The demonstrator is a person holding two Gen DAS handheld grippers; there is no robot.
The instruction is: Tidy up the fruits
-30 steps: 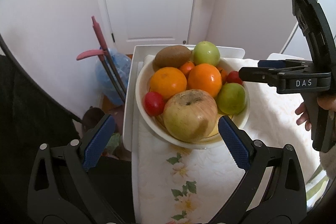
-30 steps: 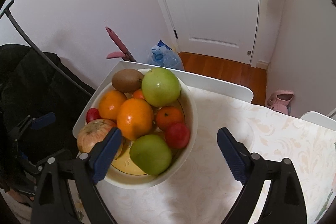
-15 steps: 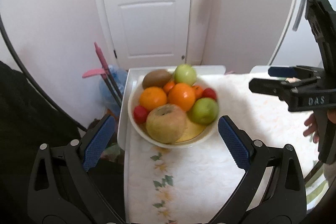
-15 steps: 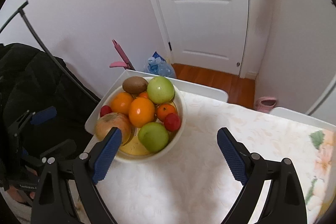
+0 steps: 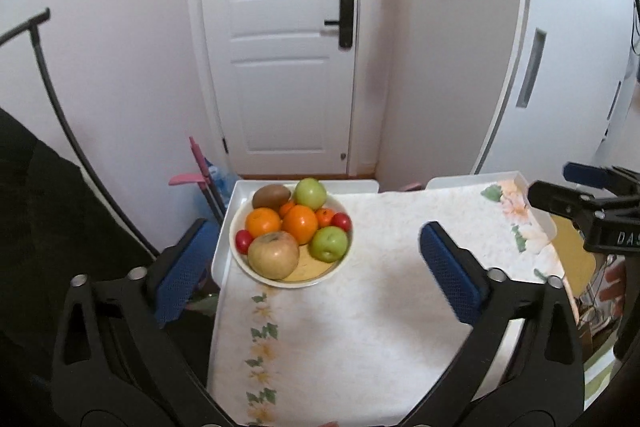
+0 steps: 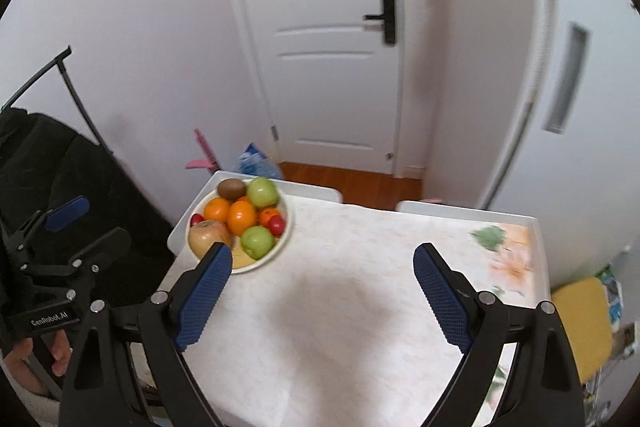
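Note:
A cream bowl (image 5: 256, 277) (image 6: 280, 245) of fruit sits at the far left corner of the table. It holds a large brownish apple (image 5: 274, 254) (image 6: 208, 235), two oranges (image 5: 300, 223), two green apples (image 5: 329, 244) (image 6: 257, 241), a kiwi (image 5: 271, 195) (image 6: 231, 187) and small red fruits (image 5: 341, 221). My left gripper (image 5: 316, 277) hangs open, back from the bowl and above the cloth, holding nothing. My right gripper (image 6: 322, 295) is open too, over the bare middle of the cloth, right of the bowl. Each gripper shows at the edge of the other's view.
A white floral cloth (image 5: 360, 327) (image 6: 340, 307) covers the white table (image 5: 232, 211). Behind stand a white door (image 5: 288, 67) and a wall. A black garment on a rack (image 5: 48, 227) is at left, a pink mop handle (image 5: 198, 167) beside the table, a yellow stool (image 6: 580, 323) at right.
Both grippers have pulled back and risen away from the bowl, which now looks much smaller and farther. More of the door and the table shows. Both stayed open.

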